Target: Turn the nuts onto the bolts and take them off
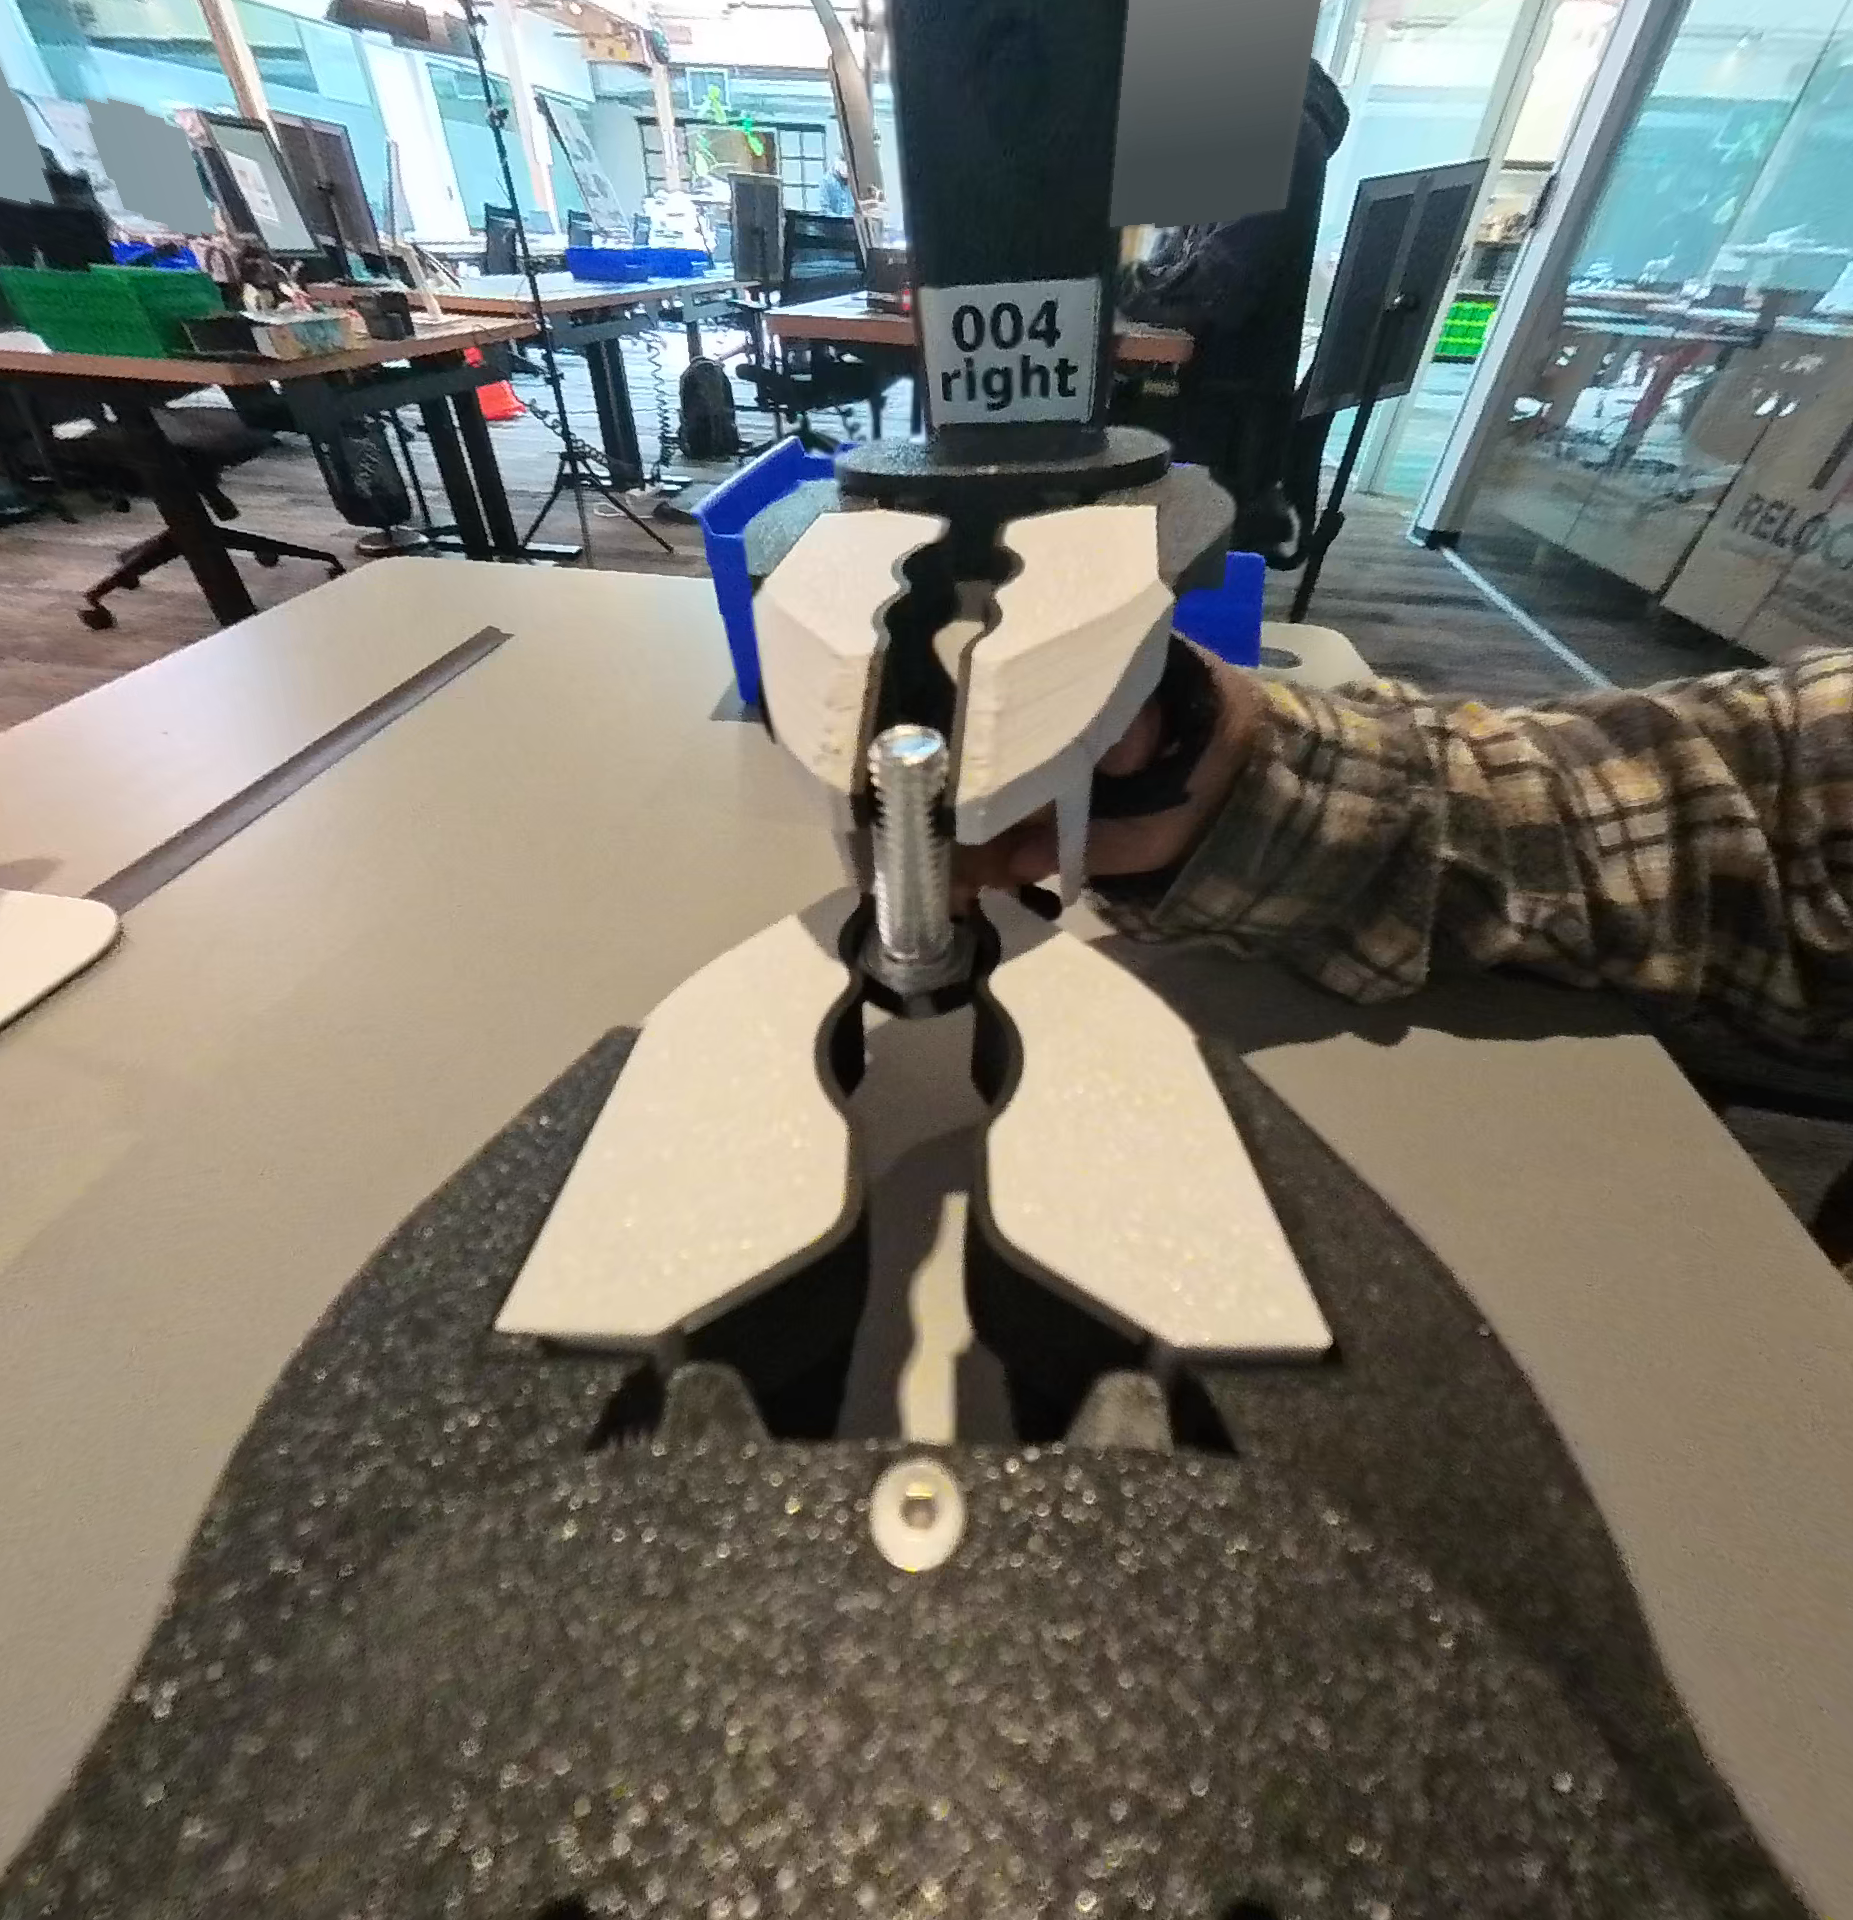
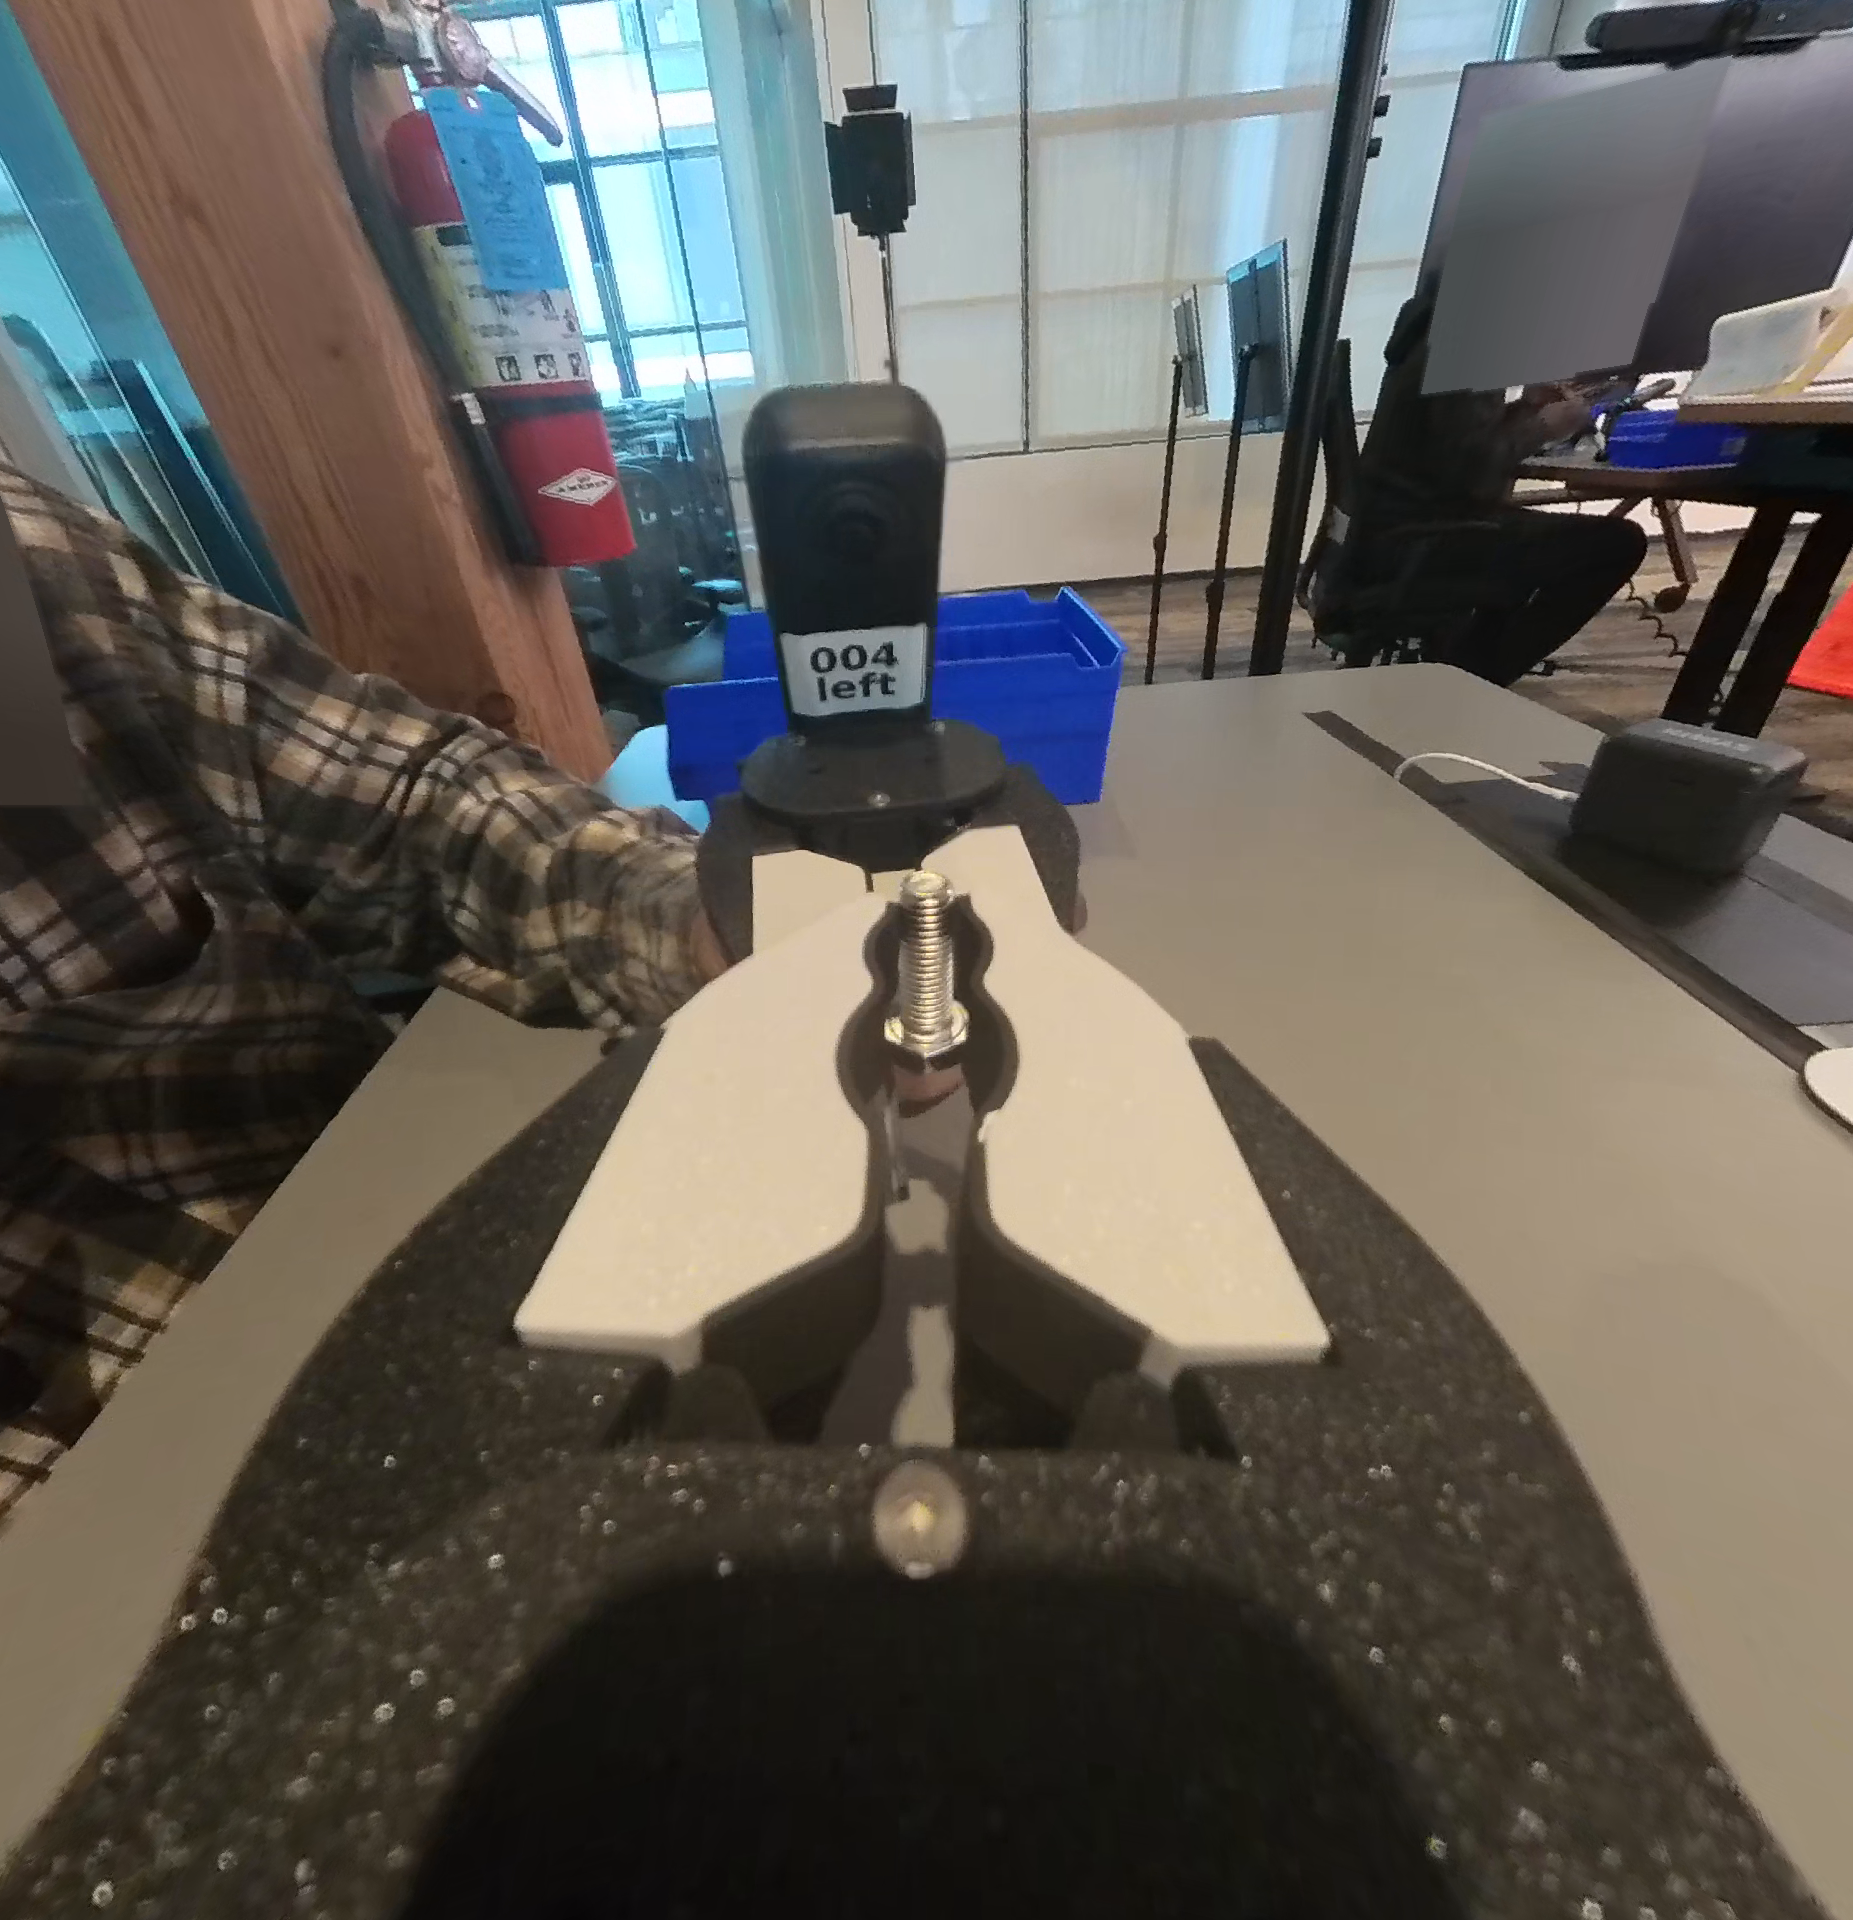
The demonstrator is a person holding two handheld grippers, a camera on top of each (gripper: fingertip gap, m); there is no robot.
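Observation:
A silver bolt [image 1: 906,831] stands upright between my two grippers, which face each other over the grey table [image 1: 330,1091]. A silver hex nut [image 1: 917,964] sits low on its thread. My left gripper [image 1: 922,966] is shut around the bolt's base, just under the nut. My right gripper [image 1: 906,873] comes in from the far side, slightly higher. In the right wrist view the right gripper [image 2: 924,925] is shut with the nut [image 2: 922,1031] in the round recess between its fingers. The bolt [image 2: 924,956] rises above it, and the left gripper's fingers [image 2: 787,883] lie beneath.
A blue bin [image 2: 1036,665] stands at the table edge behind the grippers. Plaid sleeves [image 1: 1524,810] reach in over the table. A dark strip [image 1: 309,748] runs along the table. A small grey box with a white cable [image 2: 1680,790] sits at the right. A white pad [image 1: 28,945] lies at the left. Across from one pair of fingers to the other is roughly 5 cm.

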